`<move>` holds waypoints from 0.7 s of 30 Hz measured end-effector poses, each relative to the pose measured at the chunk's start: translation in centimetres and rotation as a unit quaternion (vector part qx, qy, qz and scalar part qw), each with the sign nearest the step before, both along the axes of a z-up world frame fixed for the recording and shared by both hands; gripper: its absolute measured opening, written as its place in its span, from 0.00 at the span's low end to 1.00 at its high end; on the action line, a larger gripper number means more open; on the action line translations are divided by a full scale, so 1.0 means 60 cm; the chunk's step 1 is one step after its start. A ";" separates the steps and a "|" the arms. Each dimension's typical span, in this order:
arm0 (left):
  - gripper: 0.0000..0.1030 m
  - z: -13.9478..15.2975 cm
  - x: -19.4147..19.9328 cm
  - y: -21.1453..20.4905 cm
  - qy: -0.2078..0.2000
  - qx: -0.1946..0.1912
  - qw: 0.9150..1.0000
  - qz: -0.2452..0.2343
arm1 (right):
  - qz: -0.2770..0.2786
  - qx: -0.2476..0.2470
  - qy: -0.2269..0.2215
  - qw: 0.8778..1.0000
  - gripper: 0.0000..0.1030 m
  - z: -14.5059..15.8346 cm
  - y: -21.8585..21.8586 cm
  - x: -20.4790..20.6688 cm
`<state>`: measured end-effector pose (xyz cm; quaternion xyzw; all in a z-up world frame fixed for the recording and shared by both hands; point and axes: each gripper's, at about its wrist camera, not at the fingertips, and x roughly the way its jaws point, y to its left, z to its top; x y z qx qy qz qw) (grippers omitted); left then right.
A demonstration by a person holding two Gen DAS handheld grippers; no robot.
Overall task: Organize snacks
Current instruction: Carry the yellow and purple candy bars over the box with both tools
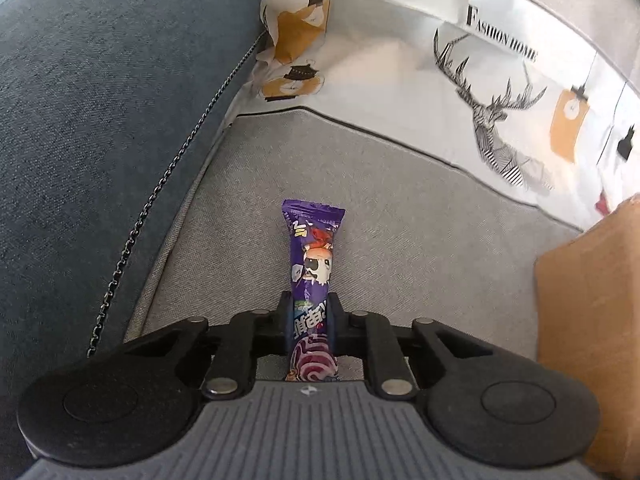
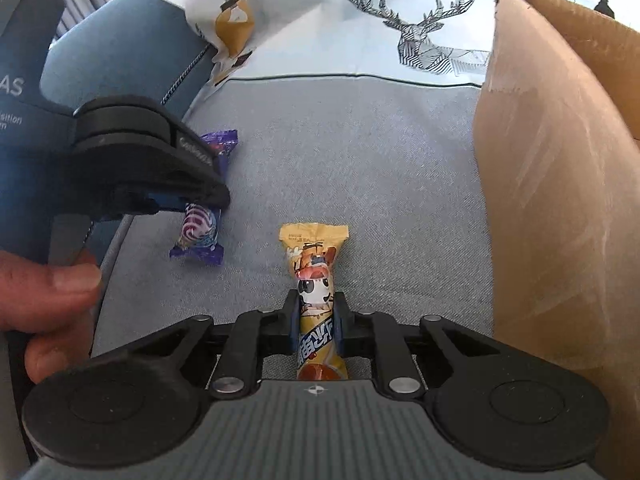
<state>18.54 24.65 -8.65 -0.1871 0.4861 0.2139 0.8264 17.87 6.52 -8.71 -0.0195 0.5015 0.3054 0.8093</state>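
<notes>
My left gripper (image 1: pixel 311 322) is shut on a purple snack packet (image 1: pixel 314 256), which sticks out forward above the grey sofa seat (image 1: pixel 400 240). The right wrist view shows the same left gripper (image 2: pixel 200 200) at the left, with the purple packet (image 2: pixel 200 232) hanging from its jaws. My right gripper (image 2: pixel 316 324) is shut on a yellow snack packet (image 2: pixel 316 272) with a cartoon panda on it, held just above the seat. A brown cardboard box (image 2: pixel 560 180) stands close on the right of it.
A dark blue cushion (image 1: pixel 100 120) with a chain trim lies at the left. A white cushion with a deer print (image 1: pixel 500 100) leans at the back. The cardboard box also shows in the left wrist view (image 1: pixel 592 300) at the right edge. A hand (image 2: pixel 44 300) holds the left gripper.
</notes>
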 end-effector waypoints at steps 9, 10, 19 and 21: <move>0.16 0.045 -0.012 -0.002 -0.048 0.006 0.999 0.010 | -0.011 0.048 -0.073 0.996 0.13 0.068 -0.025 -0.014; 0.16 0.050 -0.013 -0.003 -0.052 0.006 0.999 0.011 | -0.012 0.053 -0.080 0.995 0.13 0.076 -0.029 -0.016; 0.16 0.107 -0.031 -0.017 -0.083 0.011 0.996 0.006 | -0.022 0.082 -0.123 0.989 0.13 0.128 -0.065 -0.025; 0.16 0.119 -0.038 -0.025 -0.093 0.011 0.996 0.003 | -0.025 0.088 -0.131 0.987 0.13 0.139 -0.075 -0.030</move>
